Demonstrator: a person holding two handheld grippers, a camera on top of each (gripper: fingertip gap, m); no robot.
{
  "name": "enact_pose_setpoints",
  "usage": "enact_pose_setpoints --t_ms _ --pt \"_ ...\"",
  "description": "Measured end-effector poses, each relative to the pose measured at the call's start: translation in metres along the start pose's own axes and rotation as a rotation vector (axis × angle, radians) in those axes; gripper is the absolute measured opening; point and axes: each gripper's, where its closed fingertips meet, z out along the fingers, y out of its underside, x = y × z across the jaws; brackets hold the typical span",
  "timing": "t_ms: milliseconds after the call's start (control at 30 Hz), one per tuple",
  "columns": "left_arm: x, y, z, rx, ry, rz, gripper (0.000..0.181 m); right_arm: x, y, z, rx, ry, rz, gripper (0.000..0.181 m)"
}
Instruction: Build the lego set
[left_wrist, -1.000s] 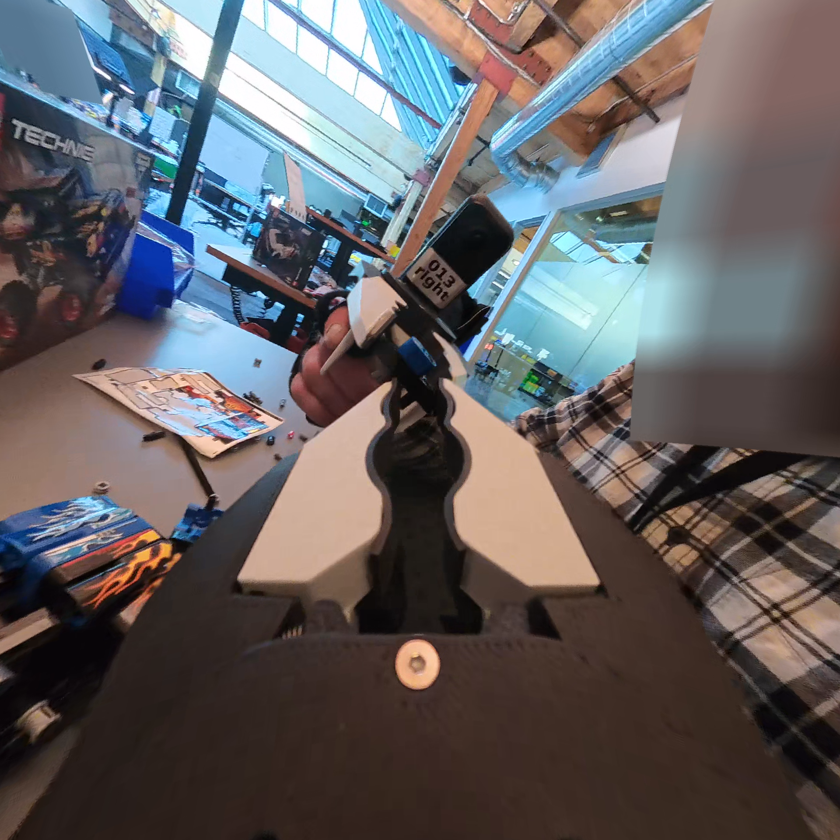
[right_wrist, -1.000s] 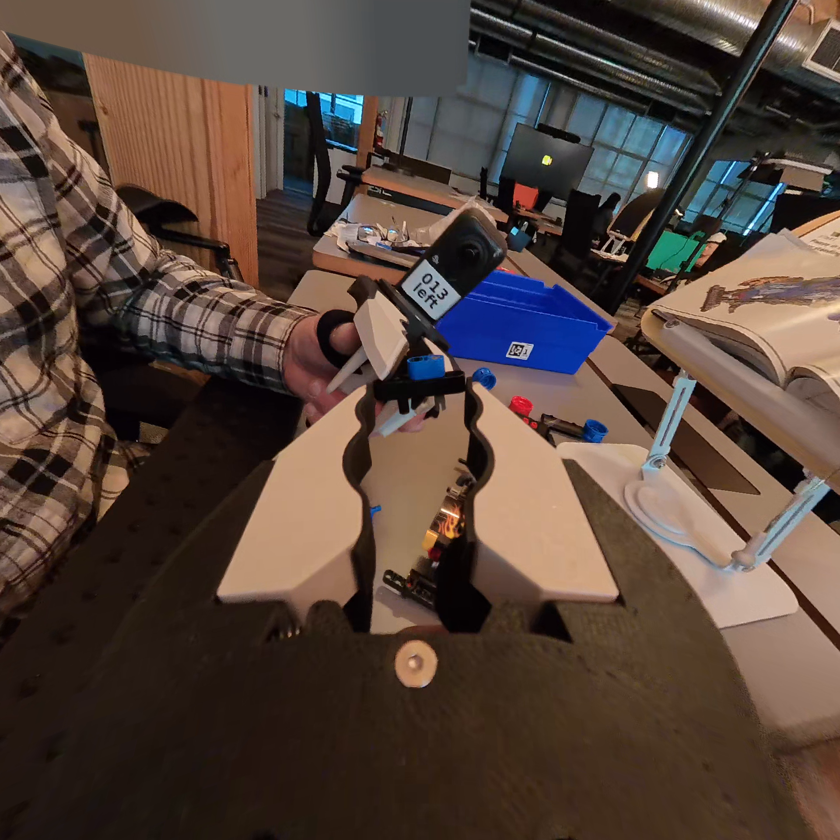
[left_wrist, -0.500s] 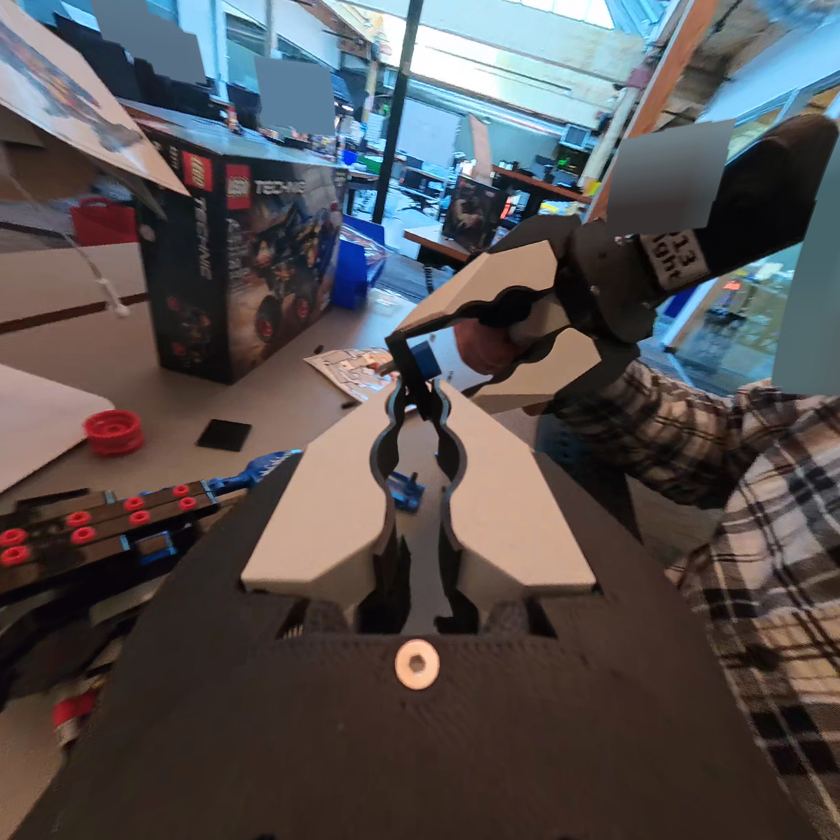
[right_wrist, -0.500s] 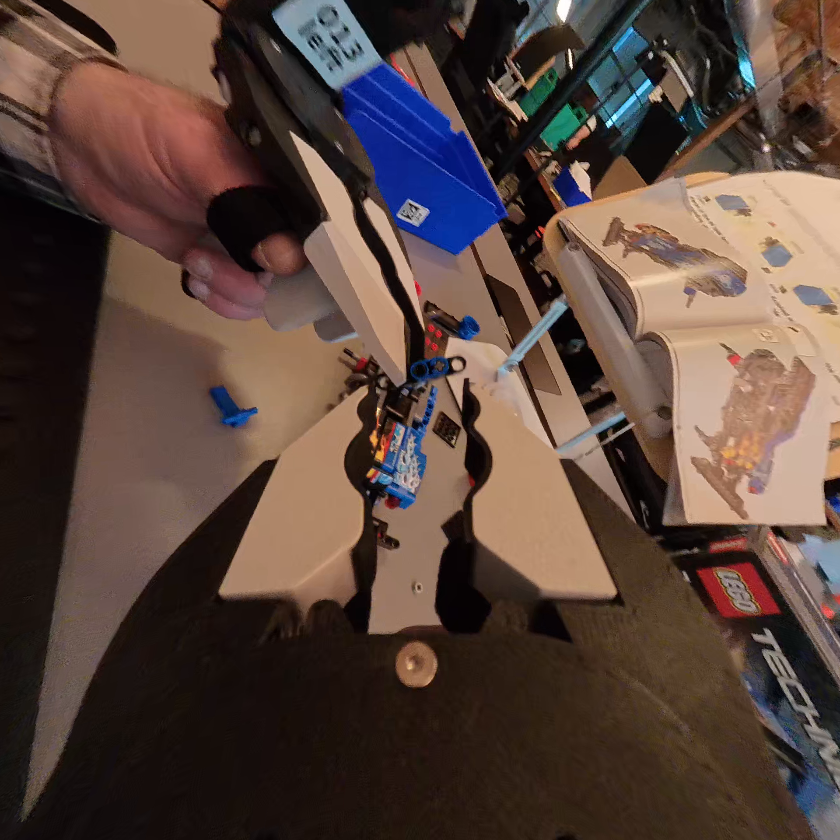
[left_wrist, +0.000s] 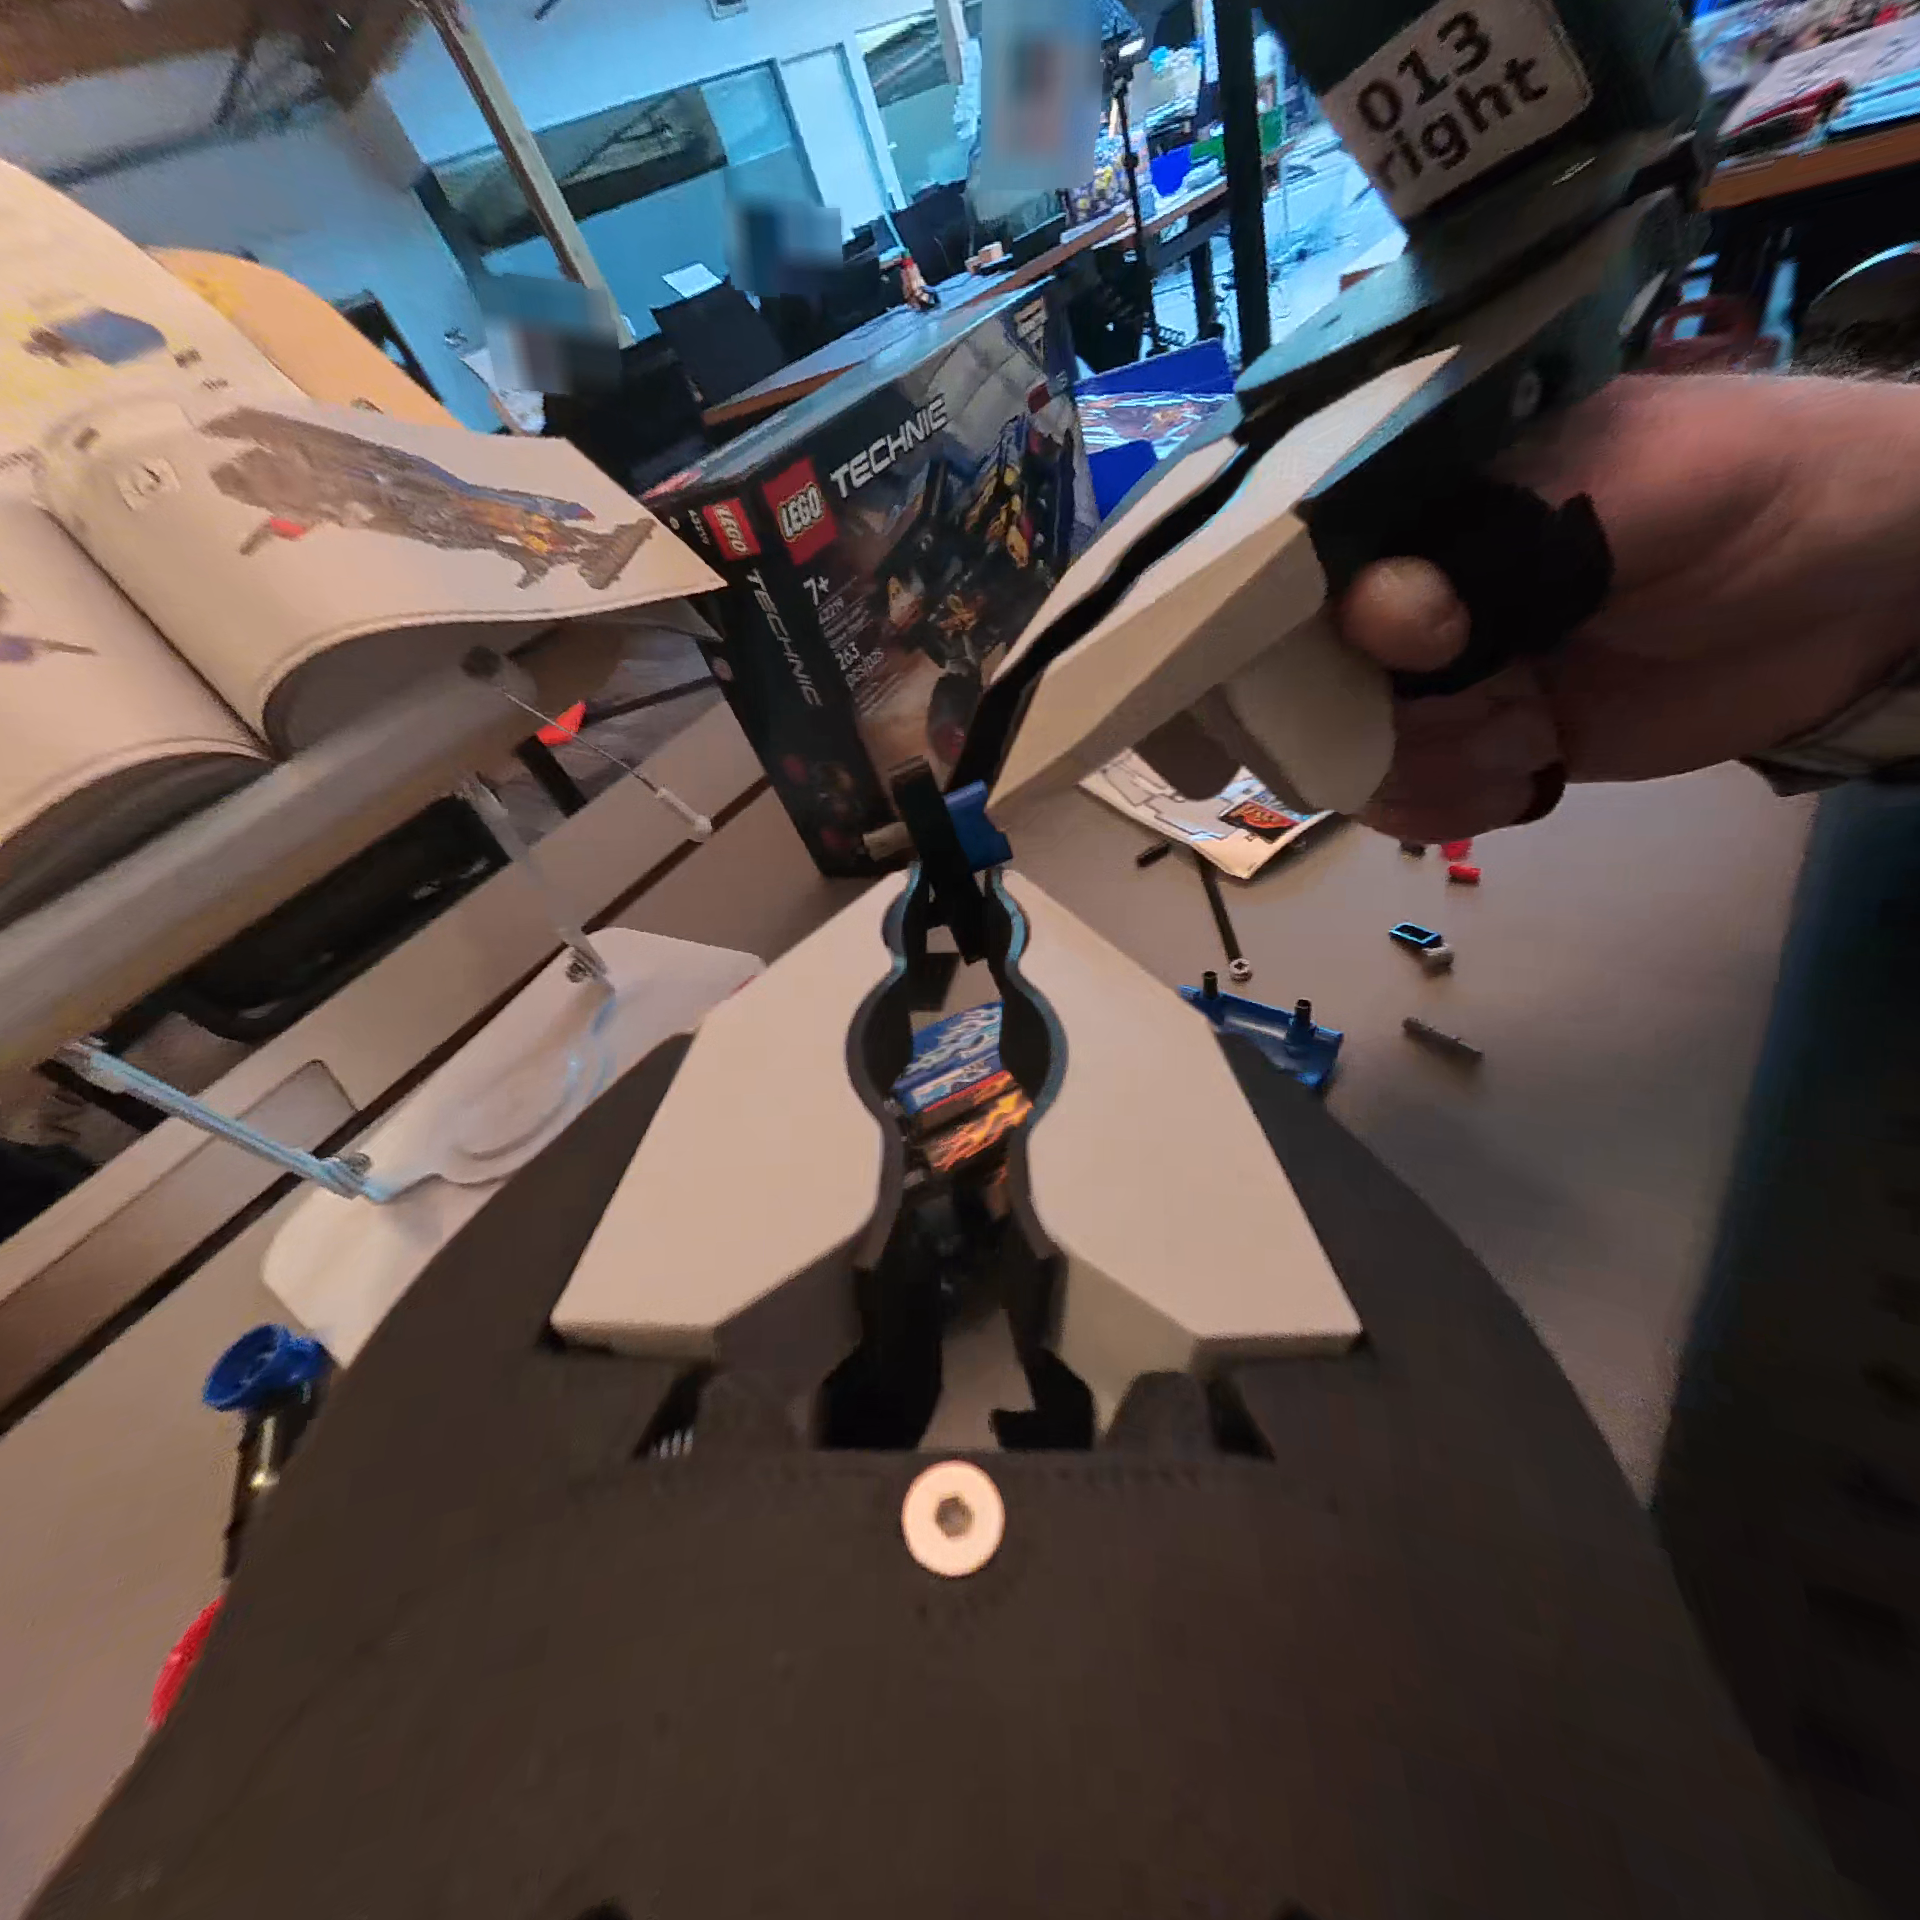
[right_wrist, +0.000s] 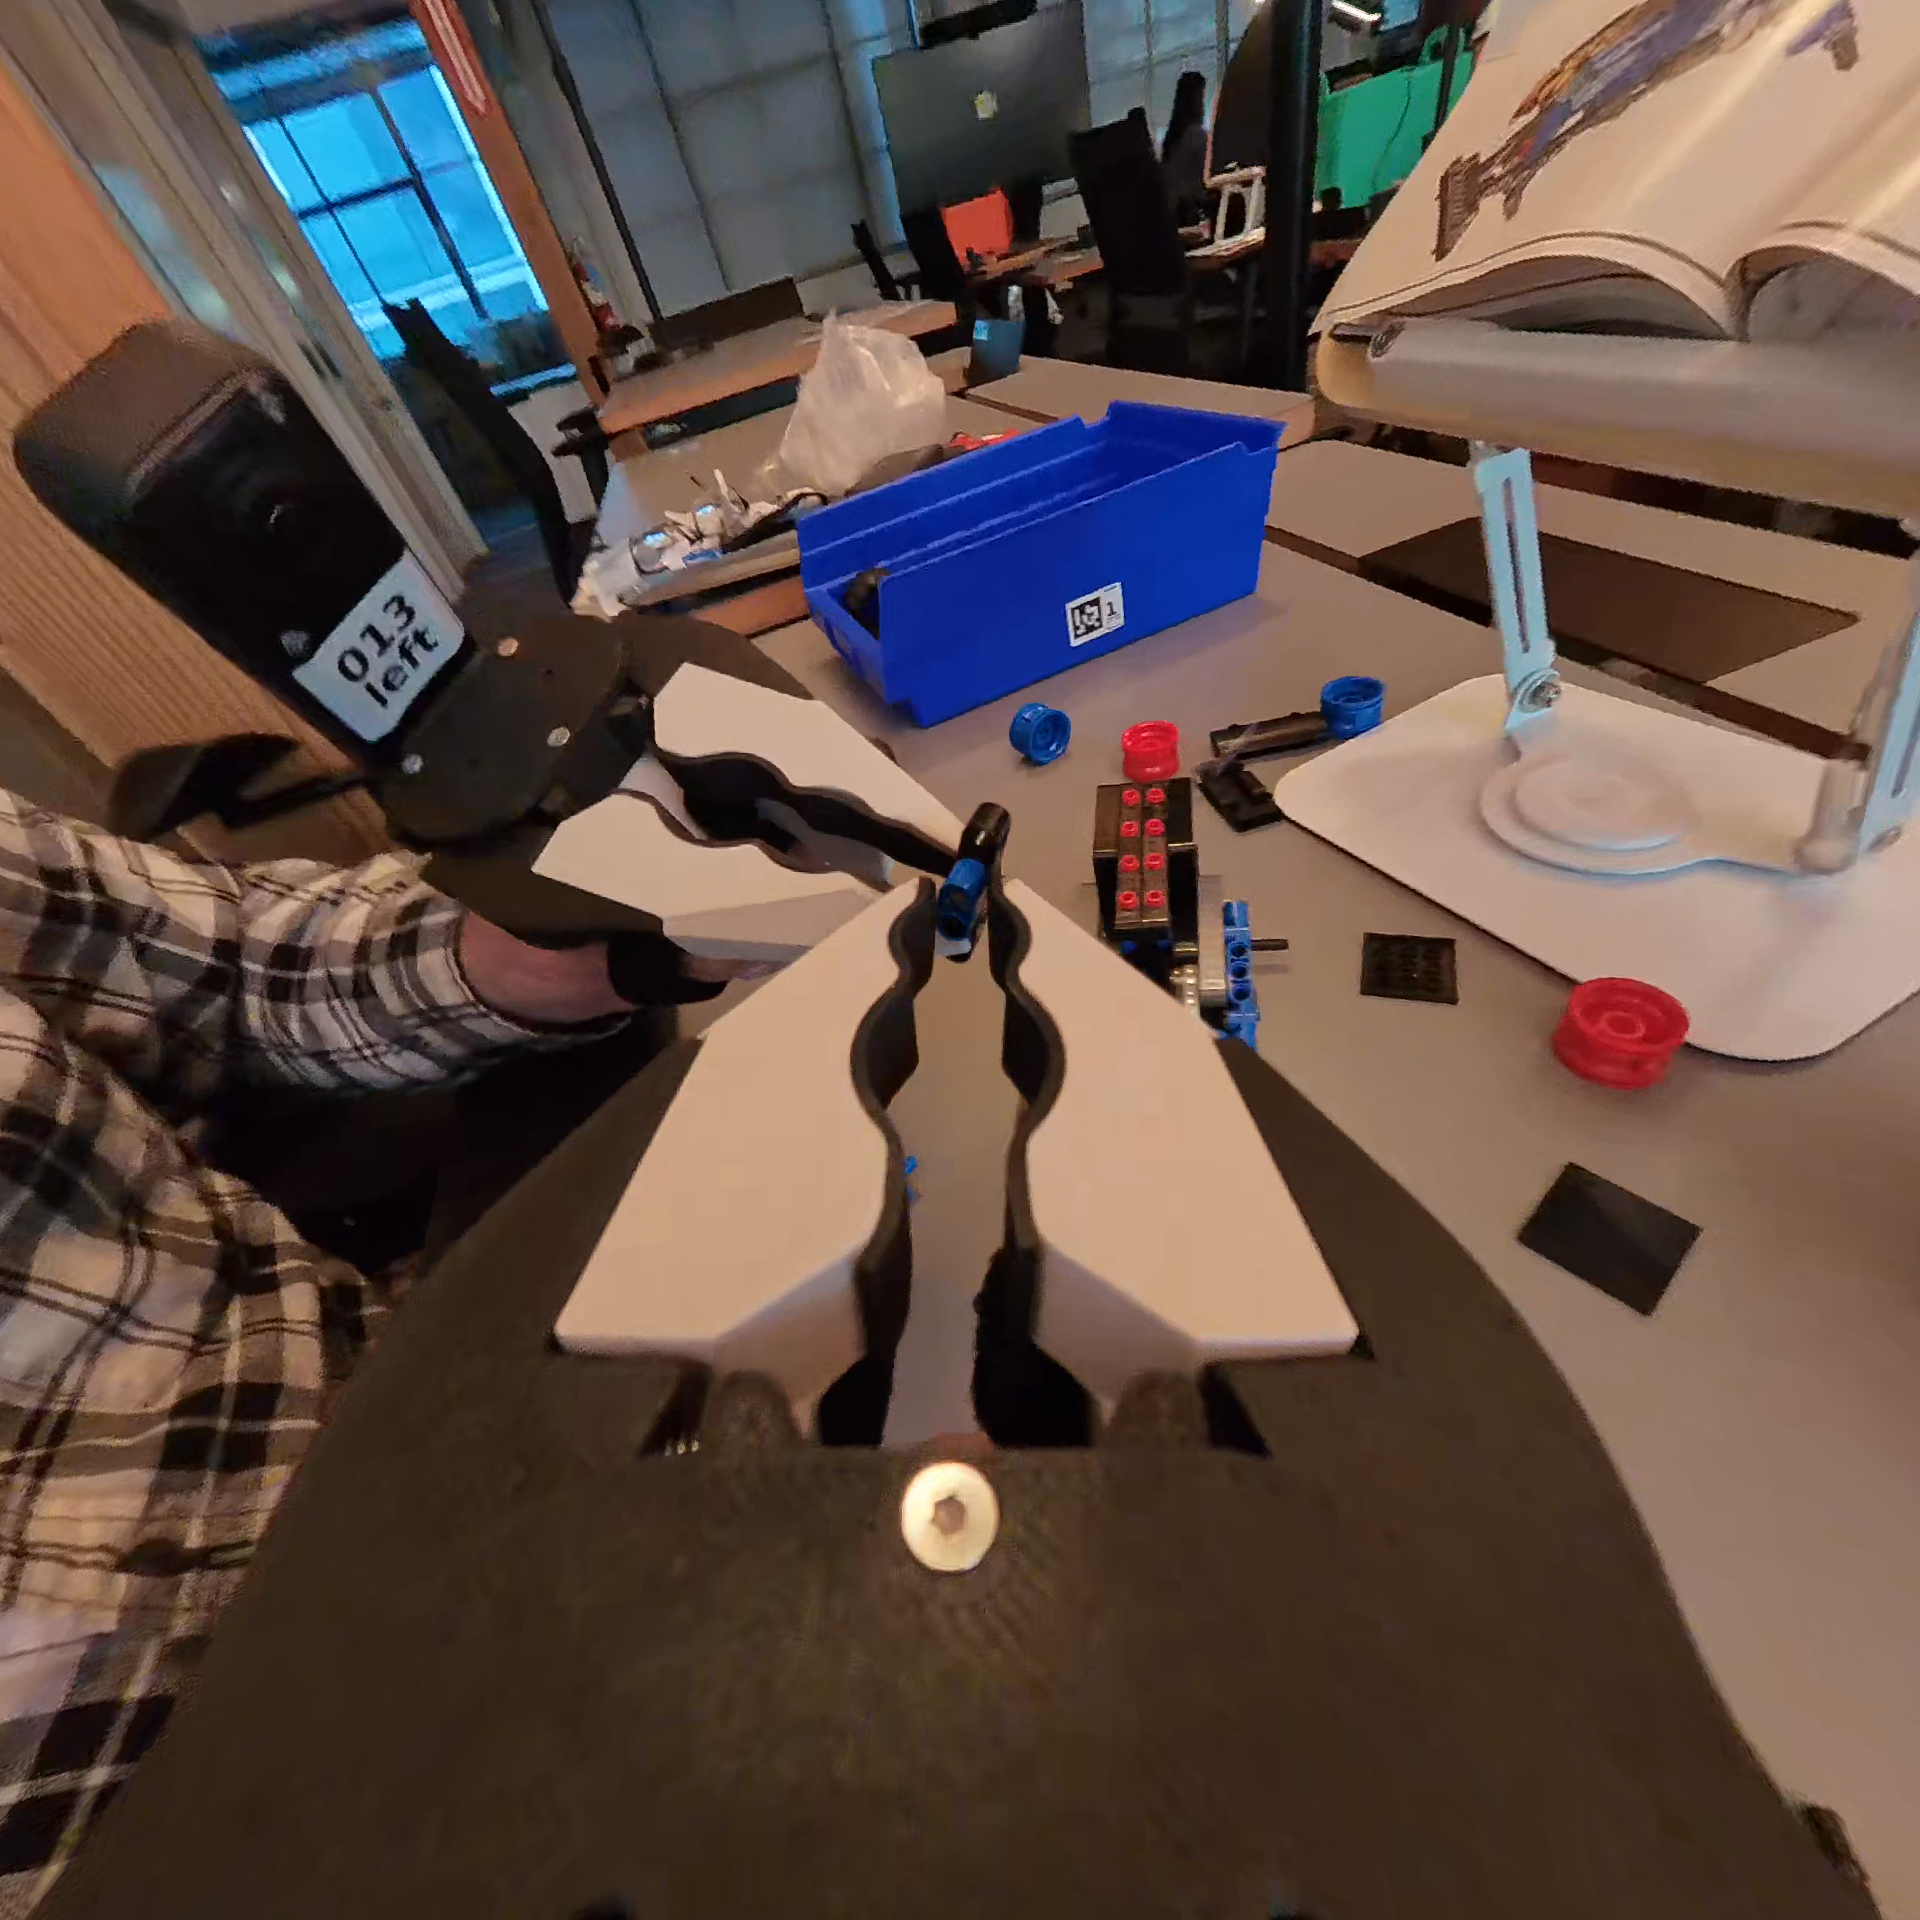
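My left gripper (left_wrist: 951, 902) is shut on a thin black lego beam (left_wrist: 938, 854) that sticks up from its tips. My right gripper (right_wrist: 957, 914) is shut on a small blue connector (right_wrist: 962, 896) that sits on that beam. The two grippers meet tip to tip above the table. The right gripper comes in from the upper right in the left wrist view (left_wrist: 971, 795). The left one comes in from the left in the right wrist view (right_wrist: 914, 847). The half-built model, black with red pins (right_wrist: 1143, 862), lies on the table just beyond. Its flame-stickered part (left_wrist: 956, 1070) shows between my left fingers.
A blue bin (right_wrist: 1039, 582) stands at the back. An open instruction book sits on a white stand (right_wrist: 1558, 831) to the right. The lego box (left_wrist: 883, 582) is behind. Red wheels (right_wrist: 1621, 1029), blue hubs (right_wrist: 1039, 730), black tiles (right_wrist: 1608, 1236) and small parts lie scattered on the grey table. The tips of both grippers are at nearly the same place.
Both grippers have swung round and tilted down toward the table while staying tip to tip on the black and blue pieces. The model and the book stand have come into view.
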Motion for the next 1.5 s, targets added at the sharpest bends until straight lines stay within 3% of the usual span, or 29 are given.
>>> enact_pose_setpoints --t_ms 200,400,533,633,800,867,933,1200,1400,1433,1500 --pt "-0.001 -0.004 -0.003 0.003 -0.067 0.091 0.009 0.001 0.001 0.003 -0.004 0.010 0.001 0.016" --pt "0.000 -0.001 -0.005 -0.003 -0.062 0.104 0.010 -0.003 0.005 0.005 -0.030 -0.026 -0.007 0.006" --pt "-0.023 0.014 -0.007 -0.081 -0.109 0.076 0.043 0.003 0.000 0.001 0.019 -0.077 0.036 0.005" --pt "-0.050 0.041 -0.004 -0.212 -0.131 -0.036 0.071 0.013 -0.005 -0.007 0.059 -0.109 0.071 0.005" --pt "-0.059 0.088 0.010 -0.384 -0.062 -0.232 0.095 0.032 -0.001 -0.008 0.003 -0.017 -0.149 0.006" --pt "-0.063 0.089 0.014 -0.382 -0.087 -0.232 0.093 0.036 0.003 -0.007 -0.038 0.038 -0.277 0.006" --pt "-0.068 0.086 0.015 -0.372 -0.102 -0.242 0.078 0.038 0.005 -0.005 -0.065 0.091 -0.412 0.006" --pt "-0.076 0.091 0.023 -0.400 -0.098 -0.192 0.072 0.037 0.008 -0.004 -0.163 0.324 -1.047 0.006" --pt "-0.076 0.090 0.028 -0.397 0.012 -0.127 0.070 0.037 0.011 -0.003 -0.195 0.368 -1.207 0.006" --pt "-0.073 0.088 0.029 -0.383 0.054 -0.107 0.061 0.038 0.011 -0.003 -0.197 0.366 -1.204 0.006" --pt "-0.059 0.082 0.031 -0.348 0.164 -0.070 0.024 0.039 0.011 -0.005 -0.190 0.362 -1.206 0.006"
